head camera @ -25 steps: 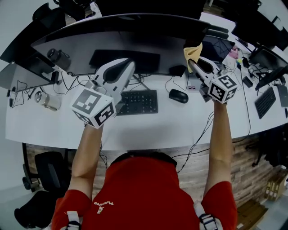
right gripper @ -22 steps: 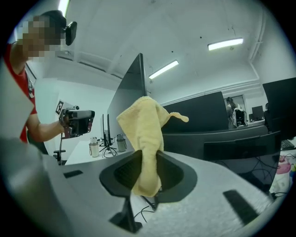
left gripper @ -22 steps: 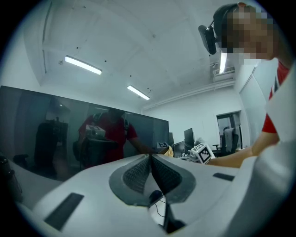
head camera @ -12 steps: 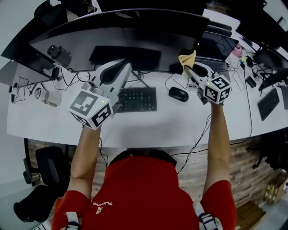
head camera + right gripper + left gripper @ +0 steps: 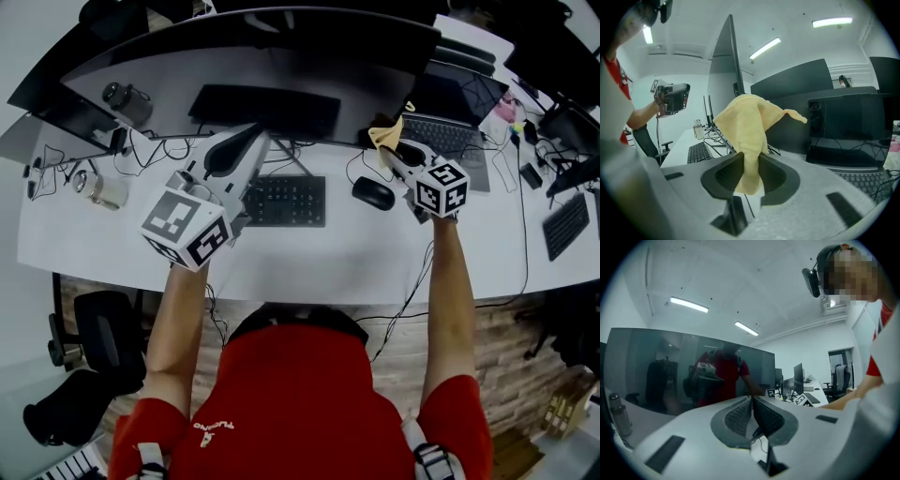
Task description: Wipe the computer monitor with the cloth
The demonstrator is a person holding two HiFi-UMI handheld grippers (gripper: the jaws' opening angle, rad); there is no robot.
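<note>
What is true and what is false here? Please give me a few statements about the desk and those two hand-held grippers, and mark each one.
1. The right hand-held gripper holds a yellow cloth. True.
2. The left hand-held gripper grips a bottle. False: its jaws are shut on nothing.
3. In the head view, a black mouse lies right of the keyboard. True.
4. The monitor shows a bright picture. False: its screen is dark and reflective.

keyboard (image 5: 286, 201) before monitor (image 5: 309, 66), laptop (image 5: 452, 137) perhaps right
</note>
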